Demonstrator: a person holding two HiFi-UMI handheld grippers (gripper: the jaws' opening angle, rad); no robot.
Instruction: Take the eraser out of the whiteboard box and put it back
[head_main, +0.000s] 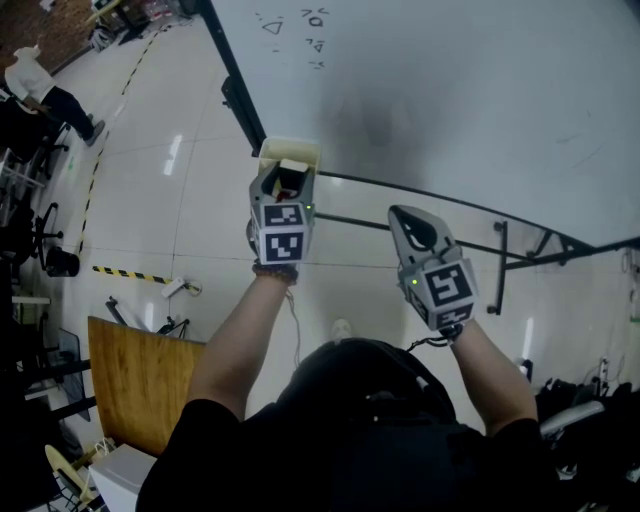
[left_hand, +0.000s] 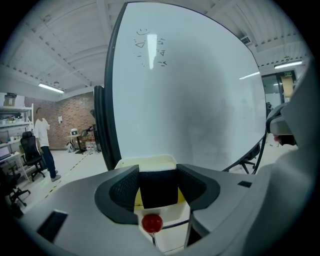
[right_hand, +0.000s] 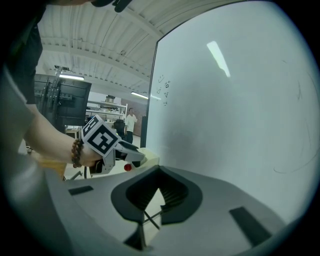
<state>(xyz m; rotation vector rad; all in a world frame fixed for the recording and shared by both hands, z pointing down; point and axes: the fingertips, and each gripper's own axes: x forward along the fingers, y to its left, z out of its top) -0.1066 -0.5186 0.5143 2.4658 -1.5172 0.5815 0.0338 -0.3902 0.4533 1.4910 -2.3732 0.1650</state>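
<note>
A cream whiteboard box (head_main: 290, 151) hangs at the lower left corner of the whiteboard (head_main: 450, 90). My left gripper (head_main: 287, 174) reaches into it from below. In the left gripper view the black eraser (left_hand: 158, 187), with yellow at its sides, fills the gap between the left gripper's (left_hand: 158, 172) jaws, and both tips touch it inside the box (left_hand: 147, 162). My right gripper (head_main: 402, 213) hovers to the right by the board's lower edge, shut and empty. In the right gripper view its tips (right_hand: 160, 172) meet, and the left gripper (right_hand: 107, 142) shows at the left.
The black stand frame (head_main: 500, 250) runs under the board. A person (head_main: 35, 85) stands far off at the upper left, near chairs and desks. A wooden tabletop (head_main: 140, 380) lies below left, and striped tape (head_main: 130, 273) marks the floor.
</note>
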